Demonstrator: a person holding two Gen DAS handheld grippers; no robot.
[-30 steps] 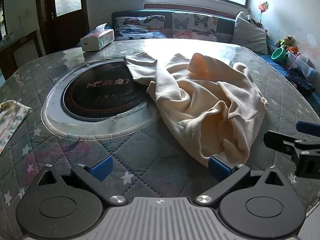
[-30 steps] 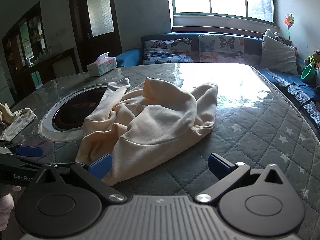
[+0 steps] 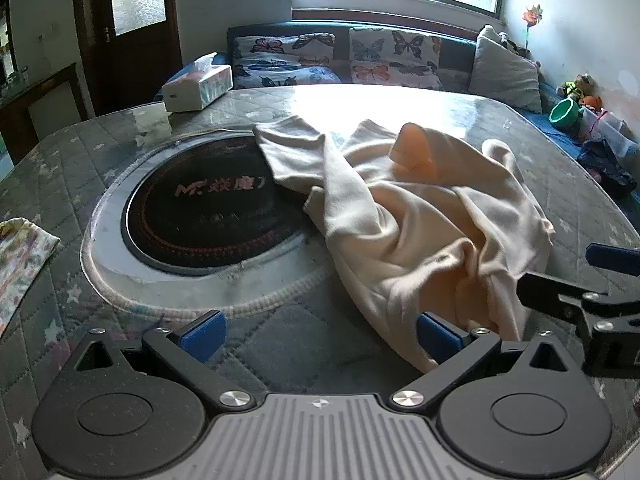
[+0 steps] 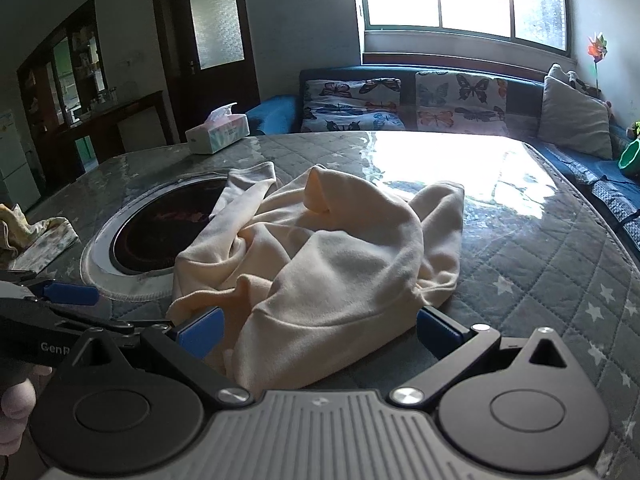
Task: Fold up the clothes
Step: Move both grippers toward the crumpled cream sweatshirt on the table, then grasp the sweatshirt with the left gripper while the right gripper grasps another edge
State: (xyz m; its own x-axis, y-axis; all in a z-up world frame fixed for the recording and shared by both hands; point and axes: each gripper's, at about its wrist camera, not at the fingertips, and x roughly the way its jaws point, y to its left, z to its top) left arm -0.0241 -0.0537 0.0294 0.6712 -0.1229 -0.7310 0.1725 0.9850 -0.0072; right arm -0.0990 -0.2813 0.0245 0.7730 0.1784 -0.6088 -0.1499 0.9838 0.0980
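Note:
A cream sweatshirt [image 3: 420, 216] lies crumpled on the quilted table, one sleeve reaching over the round black hob. In the right wrist view the same sweatshirt [image 4: 328, 256] fills the middle. My left gripper [image 3: 320, 336] stands open at the garment's near hem, its right pad against the cloth edge. My right gripper [image 4: 318, 330] is open too, with the near hem lying between its blue pads. Each gripper shows in the other's view: the right gripper [image 3: 580, 292] at the right edge, the left gripper [image 4: 64, 300] at the left edge.
A round black hob [image 3: 208, 208] is set into the table [image 3: 300, 332]. A tissue box [image 3: 198, 88] stands at the far left, a floral cloth [image 3: 20, 256] lies at the left edge. A sofa with butterfly cushions [image 3: 344, 60] runs behind the table.
Both grippers have moved slightly nearer the sweatshirt's hem; the garment itself lies as before.

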